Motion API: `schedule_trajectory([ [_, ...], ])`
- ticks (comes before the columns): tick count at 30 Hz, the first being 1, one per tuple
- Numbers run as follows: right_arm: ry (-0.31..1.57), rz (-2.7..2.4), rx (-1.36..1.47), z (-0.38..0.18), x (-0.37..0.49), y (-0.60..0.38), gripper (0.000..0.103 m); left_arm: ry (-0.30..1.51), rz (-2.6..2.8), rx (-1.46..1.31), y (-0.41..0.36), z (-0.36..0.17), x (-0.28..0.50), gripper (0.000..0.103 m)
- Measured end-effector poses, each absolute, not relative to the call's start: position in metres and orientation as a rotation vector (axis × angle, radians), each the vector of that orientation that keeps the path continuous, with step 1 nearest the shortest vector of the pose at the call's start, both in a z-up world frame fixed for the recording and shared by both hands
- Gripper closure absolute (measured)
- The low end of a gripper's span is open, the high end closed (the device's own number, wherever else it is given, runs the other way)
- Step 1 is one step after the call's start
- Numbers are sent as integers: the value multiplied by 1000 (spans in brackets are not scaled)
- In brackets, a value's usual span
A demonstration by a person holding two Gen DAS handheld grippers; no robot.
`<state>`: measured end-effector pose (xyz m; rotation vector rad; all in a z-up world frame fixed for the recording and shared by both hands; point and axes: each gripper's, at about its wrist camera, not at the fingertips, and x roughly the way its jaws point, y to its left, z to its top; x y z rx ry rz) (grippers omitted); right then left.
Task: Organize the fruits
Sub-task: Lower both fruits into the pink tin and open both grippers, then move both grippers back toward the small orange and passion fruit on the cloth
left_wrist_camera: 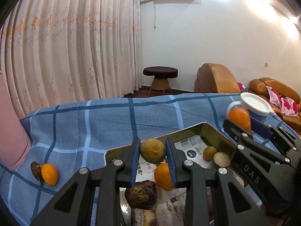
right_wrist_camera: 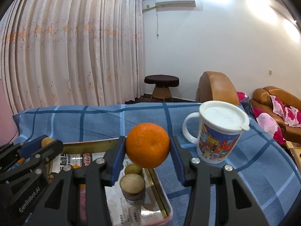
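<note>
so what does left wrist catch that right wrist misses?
Left wrist only: a small orange fruit against a brown one loose on the cloth, plus a dark fruit low in the tray.
Right wrist only: the mug's printed side.
Both: yellow-green fruit in the left gripper, orange in the right gripper, tray, checked cloth.

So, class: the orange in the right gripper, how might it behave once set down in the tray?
The orange looks round and smooth, so it would probably roll if released on the flat tray. Its skin seems firm: the right gripper clamps it without visible denting. Only its sides are pinched, so it might slip if jolted.
</note>
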<state>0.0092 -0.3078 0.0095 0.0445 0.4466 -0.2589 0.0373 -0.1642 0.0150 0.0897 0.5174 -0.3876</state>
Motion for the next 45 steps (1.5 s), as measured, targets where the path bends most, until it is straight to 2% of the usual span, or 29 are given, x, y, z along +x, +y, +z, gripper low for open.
schedule_trajectory([
  [19, 572, -174, 12, -3, 34, -297, 53, 594, -352, 151, -175, 0, 47, 74],
  [21, 568, -178, 14, -3, 33, -297, 46, 605, -338, 141, -173, -2, 49, 74],
  [23, 555, -188, 32, -2, 30, -300, 33, 616, -328, 126, -170, -3, 52, 74],
  [24, 544, -187, 44, -1, 28, -303, 31, 622, -327, 121, -169, -3, 52, 73],
  [25, 524, -171, 64, 0, 24, -305, 25, 630, -330, 119, -169, -4, 53, 71],
  [26, 513, -157, 73, 1, 22, -305, 13, 632, -336, 122, -171, -4, 51, 60],
  [27, 493, -142, 78, 3, 18, -304, 8, 628, -338, 129, -172, -4, 49, 44],
  [29, 447, -123, 67, 7, 10, -299, 4, 574, -330, 157, -174, 1, 38, 24],
  [34, 359, -159, 47, 14, -7, -294, 0, 421, -254, 226, -176, 10, 13, 15],
  [45, 151, -243, 104, 28, -41, -301, 0, 322, -178, 185, -155, 18, 0, 15],
])
